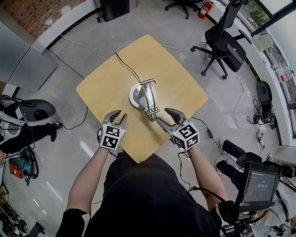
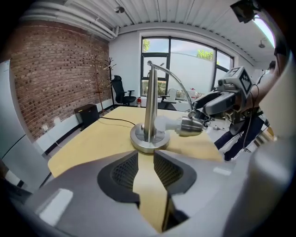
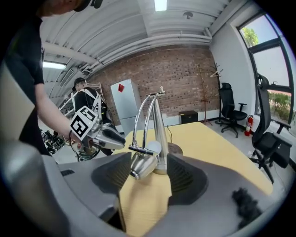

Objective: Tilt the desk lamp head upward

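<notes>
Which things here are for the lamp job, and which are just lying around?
For the job: desk lamp, its lamp head, left gripper, right gripper.
Just lying around: office chair, fire extinguisher.

Loft-type room, pretty bright; brick wall [image 2: 55, 83] down one side, big windows [image 2: 203, 69] at the end with greenery outside, so loads of daylight; white ribbed ceiling [image 3: 129, 32] with a strip light [image 3: 160, 4] switched on; floor [image 1: 69, 60] is plain grey concrete with cables [image 1: 209, 133] trailing over it; square wooden table [image 1: 180, 83] sits in the middle; black office chair [image 1: 224, 44] just off one corner, red extinguisher [image 1: 205, 8] further back; coat stand [image 3: 213, 88] and a low black cabinet [image 3: 190, 116] against the brick, tall white cabinet [image 3: 126, 104] along from them; screen [image 1: 258, 185] on a stand at the near right.
</notes>
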`<state>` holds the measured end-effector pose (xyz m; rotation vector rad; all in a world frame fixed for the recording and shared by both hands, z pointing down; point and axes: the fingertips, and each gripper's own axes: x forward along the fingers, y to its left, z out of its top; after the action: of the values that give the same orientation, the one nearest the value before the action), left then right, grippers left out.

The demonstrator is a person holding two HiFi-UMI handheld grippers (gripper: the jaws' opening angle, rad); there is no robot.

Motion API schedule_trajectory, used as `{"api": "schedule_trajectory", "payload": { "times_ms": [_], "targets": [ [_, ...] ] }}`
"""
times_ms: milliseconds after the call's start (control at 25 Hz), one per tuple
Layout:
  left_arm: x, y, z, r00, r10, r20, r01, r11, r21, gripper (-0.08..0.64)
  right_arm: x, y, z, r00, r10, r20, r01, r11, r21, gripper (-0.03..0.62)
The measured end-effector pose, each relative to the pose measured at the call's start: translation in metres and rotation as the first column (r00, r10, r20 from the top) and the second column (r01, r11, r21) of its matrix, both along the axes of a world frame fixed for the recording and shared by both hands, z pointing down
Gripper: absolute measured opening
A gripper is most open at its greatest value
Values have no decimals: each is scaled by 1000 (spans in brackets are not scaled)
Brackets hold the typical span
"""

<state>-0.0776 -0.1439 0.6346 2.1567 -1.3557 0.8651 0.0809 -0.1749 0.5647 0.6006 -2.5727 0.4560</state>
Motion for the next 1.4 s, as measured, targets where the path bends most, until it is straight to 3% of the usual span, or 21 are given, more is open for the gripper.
{"api": "schedule_trajectory", "payload": {
  "times_ms": [200, 400, 640, 1040, 1160, 1400],
  "targets": [
    [9, -39, 19, 996, 89, 13, -89, 996, -6, 117, -16, 12, 9, 1000, 22, -15, -21, 1000, 7, 318],
    [27, -65, 34, 986, 165, 16, -165, 986, -10, 117, -28, 9, 29, 995, 89, -49, -90, 996, -18, 359],
    [33, -78, 52, 982, 188, 2, -188, 982, -32, 115, -46, 2, 42, 993, 98, -65, -99, 995, -10, 359],
    [40, -81, 56, 975, 220, -10, -220, 975, -28, 114, -24, 2, 15, 962, 269, -33, -269, 963, 2, 357],
    [44, -83, 57, 977, 214, -20, -214, 977, -22, 112, -25, -3, 5, 959, 279, -43, -277, 960, 41, 356],
    [49, -82, 63, 974, 227, -17, -227, 973, -30, 106, -30, -8, 10, 947, 310, -78, -308, 951, 35, 354]
  ]
}}
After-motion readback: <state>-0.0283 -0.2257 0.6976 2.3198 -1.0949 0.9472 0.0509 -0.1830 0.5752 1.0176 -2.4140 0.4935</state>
